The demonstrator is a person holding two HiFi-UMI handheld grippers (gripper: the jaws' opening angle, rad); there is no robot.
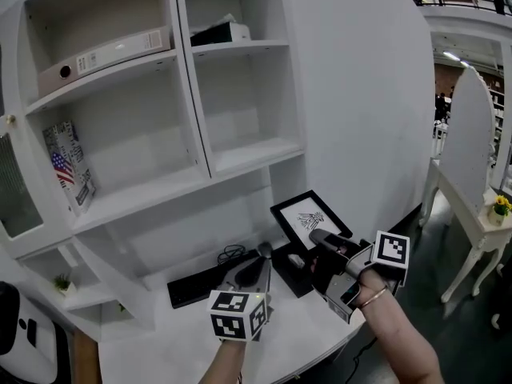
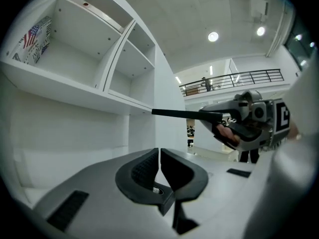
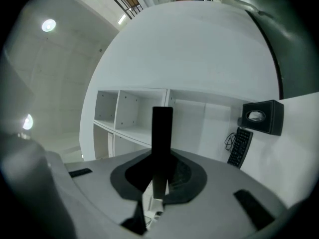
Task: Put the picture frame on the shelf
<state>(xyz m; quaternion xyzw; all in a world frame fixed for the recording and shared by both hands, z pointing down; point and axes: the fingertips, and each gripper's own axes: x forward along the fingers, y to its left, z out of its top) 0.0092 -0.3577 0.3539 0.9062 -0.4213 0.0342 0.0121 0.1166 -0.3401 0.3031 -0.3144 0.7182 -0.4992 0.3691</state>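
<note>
Right gripper [image 1: 320, 237]: jaws clenched on one edge of the picture frame [image 1: 310, 217]. In the right gripper view I see the frame edge-on, a dark bar rising straight out from between the pads. Grip looks firm, with no gap showing on either side.

Left gripper [image 1: 262, 254]: jaws pressed together with nothing between them. It is low over the middle of the desk [image 1: 304, 326], just left of the right gripper.

Frame position: in the air above the rear right part of the desk, close to the shelf unit [image 1: 248, 157] and below the lowest compartment of its right column. The left gripper view shows it as a thin, roughly level black line, clear of the desk top and lower than the shelf board's front edge. It is not on any shelf. The printed face points up toward the head camera.

Other items:
- A black keyboard [image 1: 196, 285] lies along the desk's back edge, to the left of both grippers.
- A grey binder [image 1: 104, 53] lies flat in the top left compartment.
- A flag-printed box [image 1: 70, 166] leans at the left end of the compartment below it.
</note>
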